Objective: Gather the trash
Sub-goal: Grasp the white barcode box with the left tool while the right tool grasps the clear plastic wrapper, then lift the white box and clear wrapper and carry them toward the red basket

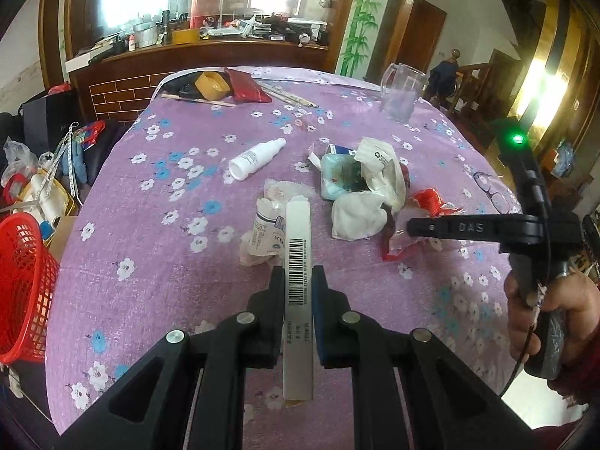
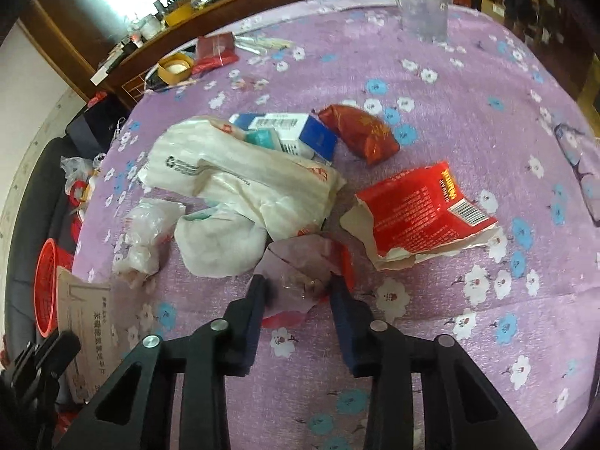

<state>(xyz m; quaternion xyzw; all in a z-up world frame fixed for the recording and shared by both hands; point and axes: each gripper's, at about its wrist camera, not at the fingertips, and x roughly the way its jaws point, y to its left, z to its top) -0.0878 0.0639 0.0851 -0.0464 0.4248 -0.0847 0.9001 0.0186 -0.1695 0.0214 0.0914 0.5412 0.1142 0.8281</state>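
Observation:
My left gripper (image 1: 298, 275) is shut on a long white carton with a barcode (image 1: 298, 232), held above the purple flowered tablecloth (image 1: 168, 273). In the right wrist view my right gripper (image 2: 298, 283) points down at the trash pile. Its pads press on both sides of a crumpled clear-and-red wrapper (image 2: 300, 262). Around it lie a torn red snack bag (image 2: 423, 210), a white plastic bag (image 2: 240, 176), a white tissue wad (image 2: 217, 243), a blue-and-white box (image 2: 285, 127) and a dark red packet (image 2: 360, 131). The left wrist view shows the right gripper (image 1: 412, 227) held by a hand (image 1: 543, 300).
A red mesh basket (image 1: 22, 281) stands below the table's left edge, beside a cardboard box (image 2: 86, 322). On the cloth lie a white bottle (image 1: 258, 157), a crumpled printed wrapper (image 1: 266, 225), eyeglasses (image 1: 491, 191), a clear mug (image 1: 401, 90) and a tape roll (image 1: 212, 84) at the far side.

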